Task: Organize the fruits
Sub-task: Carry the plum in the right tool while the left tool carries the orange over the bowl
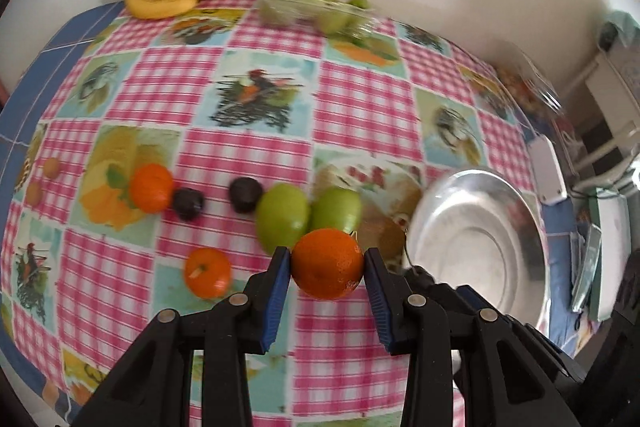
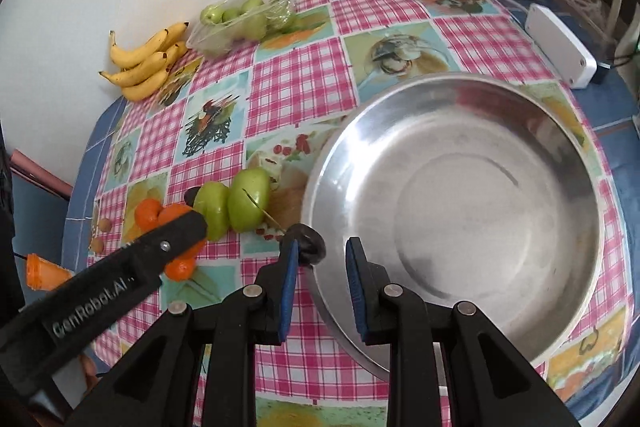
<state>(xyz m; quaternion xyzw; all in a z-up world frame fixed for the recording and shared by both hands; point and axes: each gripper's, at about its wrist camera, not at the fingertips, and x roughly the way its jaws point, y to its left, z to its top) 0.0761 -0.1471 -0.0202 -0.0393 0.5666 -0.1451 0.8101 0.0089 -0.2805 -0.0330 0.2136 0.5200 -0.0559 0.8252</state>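
1. Checked tablecloth (image 1: 248,155) spreads beneath our two grippers.
2. Our left gripper (image 1: 326,261) clamps an orange (image 1: 327,264) above the cloth.
3. Our right gripper (image 2: 322,255) looks parted, a dark plum (image 2: 310,245) against its left finger; we cannot tell the grip.
4. Beside it sits the steel bowl (image 2: 456,219); green apples (image 1: 308,215) lie behind.

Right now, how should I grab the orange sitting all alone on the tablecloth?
Grip the orange across its round middle, coming straight down from above. Its stem faces up and nothing touches its sides, so there is probably room on either side.
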